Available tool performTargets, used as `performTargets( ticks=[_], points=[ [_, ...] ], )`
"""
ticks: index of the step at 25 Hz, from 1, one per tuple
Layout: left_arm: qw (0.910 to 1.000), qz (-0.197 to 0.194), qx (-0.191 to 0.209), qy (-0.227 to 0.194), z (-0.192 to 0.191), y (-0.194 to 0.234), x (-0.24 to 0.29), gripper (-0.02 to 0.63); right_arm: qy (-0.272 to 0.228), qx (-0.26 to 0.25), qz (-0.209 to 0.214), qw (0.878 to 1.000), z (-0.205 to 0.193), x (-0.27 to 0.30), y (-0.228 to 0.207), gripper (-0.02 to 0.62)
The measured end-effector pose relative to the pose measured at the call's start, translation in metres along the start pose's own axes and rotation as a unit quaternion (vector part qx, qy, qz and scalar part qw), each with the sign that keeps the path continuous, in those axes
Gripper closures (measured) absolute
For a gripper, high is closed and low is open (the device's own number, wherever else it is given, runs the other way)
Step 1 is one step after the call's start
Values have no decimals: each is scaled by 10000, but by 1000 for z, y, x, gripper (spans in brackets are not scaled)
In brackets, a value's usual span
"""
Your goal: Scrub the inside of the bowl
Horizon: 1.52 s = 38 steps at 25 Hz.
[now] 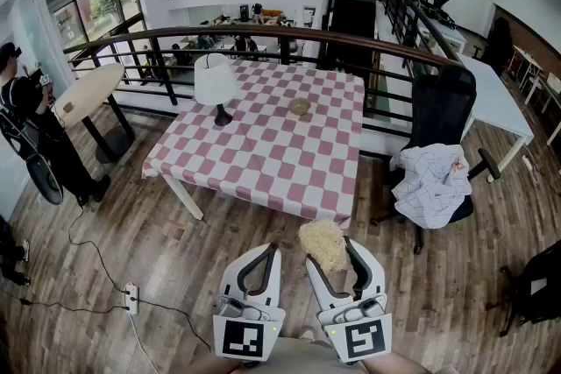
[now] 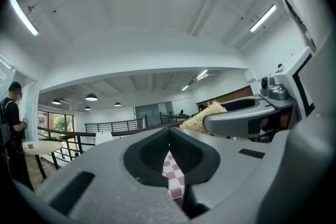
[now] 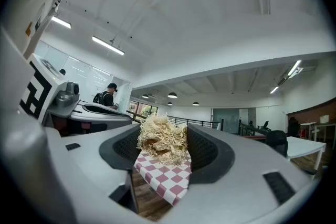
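Head view: the left gripper [image 1: 267, 251] and the right gripper [image 1: 329, 248] sit side by side at the lower edge, above the wooden floor [image 1: 175, 250] and short of the counter [image 1: 263, 153]. The counter carries a pink-and-white checked cloth. The bowl [image 1: 300, 106] stands upright on the counter, toward its far side and well apart from both grippers. A white table lamp [image 1: 216, 83] stands to the left of the bowl. The right gripper carries a straw-coloured fibre scrubber [image 1: 323, 241] at its tips. An office chair [image 1: 443, 127] with a pale garment [image 1: 431, 181] draped on it stands to the right of the counter

Left gripper view: the left gripper [image 2: 169, 139] has its jaws closed together with nothing between them. A narrow strip of the checked counter [image 2: 173, 176] shows below the tips. The scrubber [image 2: 206, 114] shows at the right, on the other gripper

Right gripper view: the right gripper [image 3: 164, 141] is clamped on the scrubber [image 3: 157, 134], which fills the gap between the jaws. The checked counter [image 3: 165, 181] shows below it
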State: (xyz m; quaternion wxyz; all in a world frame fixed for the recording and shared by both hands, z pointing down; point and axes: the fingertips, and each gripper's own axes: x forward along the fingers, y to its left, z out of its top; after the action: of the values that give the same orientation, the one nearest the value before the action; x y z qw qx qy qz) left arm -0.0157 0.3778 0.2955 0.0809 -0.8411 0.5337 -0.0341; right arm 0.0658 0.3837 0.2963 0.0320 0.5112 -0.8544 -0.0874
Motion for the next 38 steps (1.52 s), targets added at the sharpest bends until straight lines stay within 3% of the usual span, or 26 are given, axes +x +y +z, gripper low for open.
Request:
performTargets(
  ticks=[6, 17, 27, 38],
  points=[
    [9997, -93, 235, -11, -1, -11, 7, 591, -75, -23, -119, 9999, 0, -2, -12, 344],
    [9995, -61, 299, -29, 3, -38, 16, 591, -11, 8, -85, 10000, -10, -13, -32, 344],
    [9999, 114, 82, 44, -6, -60, 32, 591, -86, 44, 17, 10000, -23, -20, -60, 344],
    [9996, 262, 70, 14, -13, -54, 54, 591, -376, 129, -77, 9992, -30, -6, -92, 344]
  ],
)
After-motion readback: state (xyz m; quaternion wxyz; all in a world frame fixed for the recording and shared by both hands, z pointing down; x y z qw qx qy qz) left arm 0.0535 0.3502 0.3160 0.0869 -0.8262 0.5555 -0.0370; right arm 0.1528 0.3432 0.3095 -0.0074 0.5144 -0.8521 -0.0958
